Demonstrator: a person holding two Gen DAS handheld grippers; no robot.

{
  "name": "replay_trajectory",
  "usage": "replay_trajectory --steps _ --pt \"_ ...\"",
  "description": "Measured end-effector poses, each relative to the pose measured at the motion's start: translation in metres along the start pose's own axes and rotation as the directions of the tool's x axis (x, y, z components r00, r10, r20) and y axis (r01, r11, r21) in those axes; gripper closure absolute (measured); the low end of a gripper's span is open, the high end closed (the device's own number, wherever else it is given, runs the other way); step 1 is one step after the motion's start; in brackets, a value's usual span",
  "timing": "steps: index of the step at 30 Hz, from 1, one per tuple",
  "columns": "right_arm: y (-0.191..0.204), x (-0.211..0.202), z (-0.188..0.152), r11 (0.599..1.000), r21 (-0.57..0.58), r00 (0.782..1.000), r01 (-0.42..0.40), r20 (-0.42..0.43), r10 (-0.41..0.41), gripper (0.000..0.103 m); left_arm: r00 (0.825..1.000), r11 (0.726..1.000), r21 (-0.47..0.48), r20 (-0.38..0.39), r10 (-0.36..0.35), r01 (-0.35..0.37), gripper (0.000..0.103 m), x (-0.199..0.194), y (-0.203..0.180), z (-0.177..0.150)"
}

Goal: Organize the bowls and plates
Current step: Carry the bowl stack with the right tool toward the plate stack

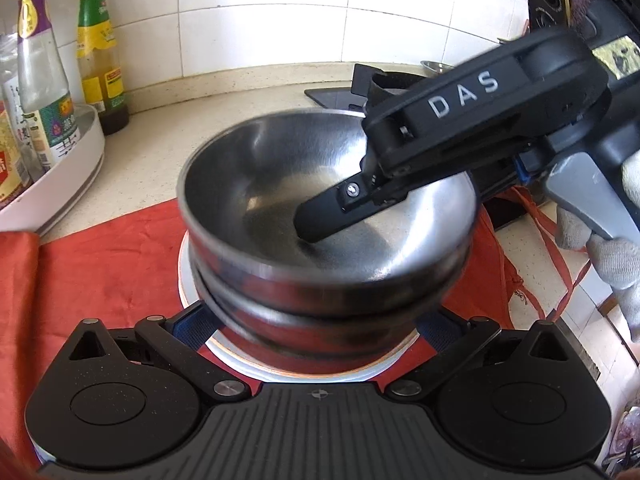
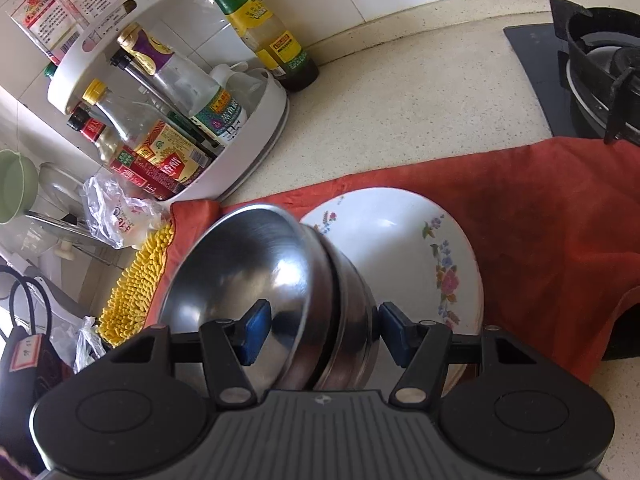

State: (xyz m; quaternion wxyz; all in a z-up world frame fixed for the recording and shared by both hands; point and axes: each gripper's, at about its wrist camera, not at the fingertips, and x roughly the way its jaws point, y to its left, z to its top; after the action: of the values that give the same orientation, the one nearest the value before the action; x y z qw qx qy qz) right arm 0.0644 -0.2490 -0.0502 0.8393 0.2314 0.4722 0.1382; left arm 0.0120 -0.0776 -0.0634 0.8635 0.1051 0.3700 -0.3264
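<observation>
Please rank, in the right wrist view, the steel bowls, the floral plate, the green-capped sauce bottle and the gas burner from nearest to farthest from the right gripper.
1. Steel bowls: between the right gripper's fingers.
2. Floral plate: just beyond the bowls, on the red cloth.
3. Green-capped sauce bottle at the back wall and gas burner at far right: both far, too close to call.

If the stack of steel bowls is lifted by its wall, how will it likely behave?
The steel bowls look polished, so probably slippery between the right hand-held gripper's pads. They are nested and tilted, so the stack may shift or separate. Thin metal suggests it is rigid, fairly light and not fragile.
</observation>
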Motion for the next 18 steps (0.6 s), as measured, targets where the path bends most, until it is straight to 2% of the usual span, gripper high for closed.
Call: replay_trajectory --steps 18 --pt "0.01 -0.011 -0.004 0.997 -0.072 0.999 0.031 0.043 -0.028 0.045 0.999 0.999 -0.012 0.022 0.044 -0.044 0.0 -0.009 -0.001 0.001"
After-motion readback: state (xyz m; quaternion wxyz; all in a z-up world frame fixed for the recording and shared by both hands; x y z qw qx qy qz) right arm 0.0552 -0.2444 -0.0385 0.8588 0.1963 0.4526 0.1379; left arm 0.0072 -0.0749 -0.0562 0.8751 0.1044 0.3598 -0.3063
